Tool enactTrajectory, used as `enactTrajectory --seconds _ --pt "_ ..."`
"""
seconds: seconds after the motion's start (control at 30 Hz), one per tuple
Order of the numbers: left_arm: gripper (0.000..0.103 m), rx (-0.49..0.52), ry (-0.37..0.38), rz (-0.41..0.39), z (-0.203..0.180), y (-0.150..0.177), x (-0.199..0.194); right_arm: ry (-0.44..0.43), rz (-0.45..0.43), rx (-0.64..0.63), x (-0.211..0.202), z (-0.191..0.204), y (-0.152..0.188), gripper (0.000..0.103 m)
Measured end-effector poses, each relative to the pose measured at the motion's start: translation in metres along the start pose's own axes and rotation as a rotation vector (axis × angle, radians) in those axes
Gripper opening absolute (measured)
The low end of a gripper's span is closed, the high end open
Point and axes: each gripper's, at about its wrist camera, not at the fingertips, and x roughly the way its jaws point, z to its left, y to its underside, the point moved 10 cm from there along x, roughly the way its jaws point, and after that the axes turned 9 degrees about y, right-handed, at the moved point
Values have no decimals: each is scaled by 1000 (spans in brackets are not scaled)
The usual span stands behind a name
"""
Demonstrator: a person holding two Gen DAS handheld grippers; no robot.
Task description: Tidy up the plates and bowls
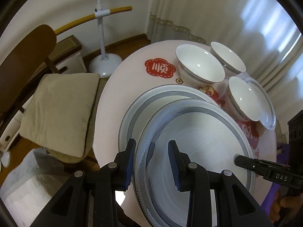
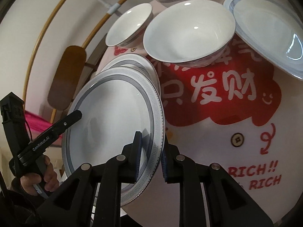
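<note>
A: Both grippers hold one plate (image 1: 198, 151) by its patterned rim. The left gripper (image 1: 152, 162) grips one side, the right gripper (image 2: 150, 157) the opposite side, jaws narrow.

B: Beyond the fingers, a second plate (image 1: 151, 102) lies partly under it. Only the right view shows the red print (image 2: 217, 94) on the table (image 2: 246, 145); only the left shows the cushion (image 1: 58, 111).

A: Three bowls (image 1: 200, 66) stand farther away.

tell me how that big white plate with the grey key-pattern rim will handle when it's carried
The big white plate with the grey key-pattern rim looks like glazed ceramic: probably stiff and breakable. Its glossy sheen suggests slipperiness. The left gripper and right gripper pinch opposite rims, so it could tilt.
</note>
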Motion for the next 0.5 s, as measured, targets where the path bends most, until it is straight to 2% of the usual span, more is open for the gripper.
enactTrajectory --seconds 0.23,0.5 --pt "30 23 17 36 18 -21 21 61 -11 38 6 6 -1 20" --pt "30 29 23 53 22 -30 39 150 -21 51 12 10 -1 23"
